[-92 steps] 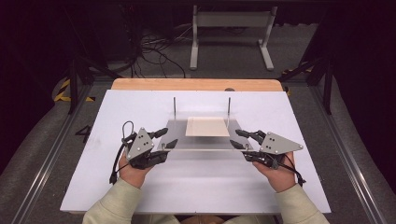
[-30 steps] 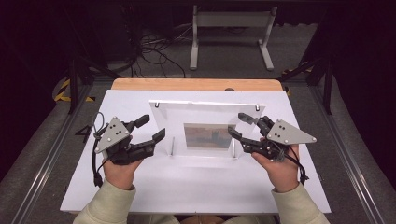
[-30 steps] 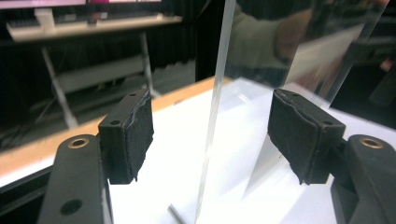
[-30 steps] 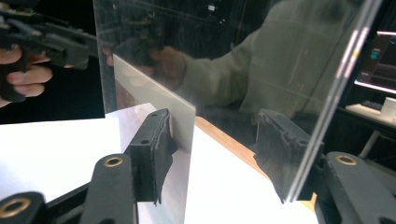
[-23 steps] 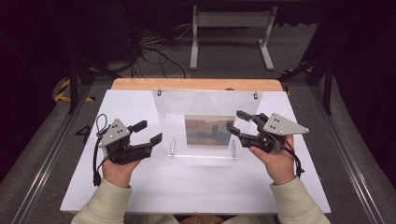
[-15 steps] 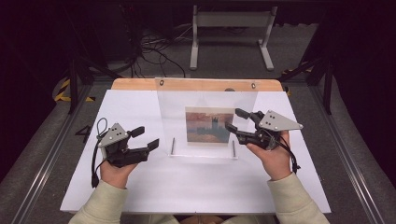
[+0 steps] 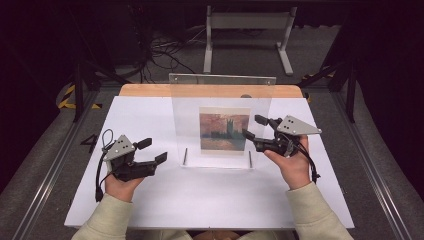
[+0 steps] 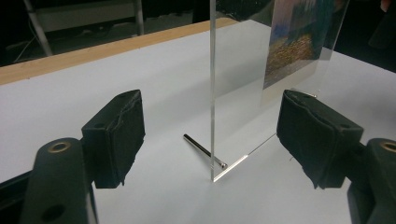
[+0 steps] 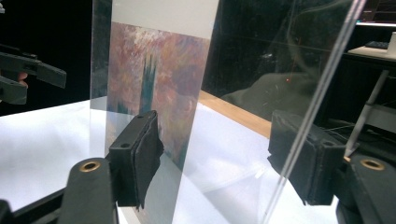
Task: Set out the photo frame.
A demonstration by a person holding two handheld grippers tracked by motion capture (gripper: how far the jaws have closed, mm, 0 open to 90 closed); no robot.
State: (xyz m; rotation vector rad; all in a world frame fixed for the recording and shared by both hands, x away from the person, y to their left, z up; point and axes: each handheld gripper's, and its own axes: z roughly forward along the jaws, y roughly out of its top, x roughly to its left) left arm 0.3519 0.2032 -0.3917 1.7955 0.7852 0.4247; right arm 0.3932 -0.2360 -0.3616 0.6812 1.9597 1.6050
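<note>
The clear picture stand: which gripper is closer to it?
Right. The right gripper straddles the clear picture stand's right edge; the left gripper hovers open, apart from its left edge.

- A white tabletop (image 7: 150,120) carries everything; a bare wooden strip (image 7: 145,90) runs along its far edge.
- A clear acrylic picture frame (image 7: 222,120) stands upright near the middle of the table, holding a painted print (image 7: 224,131) of reddish sky over dark towers.
- Two thin metal pins (image 7: 185,156) at the frame's base lie on the white surface, one near each lower corner.
</note>
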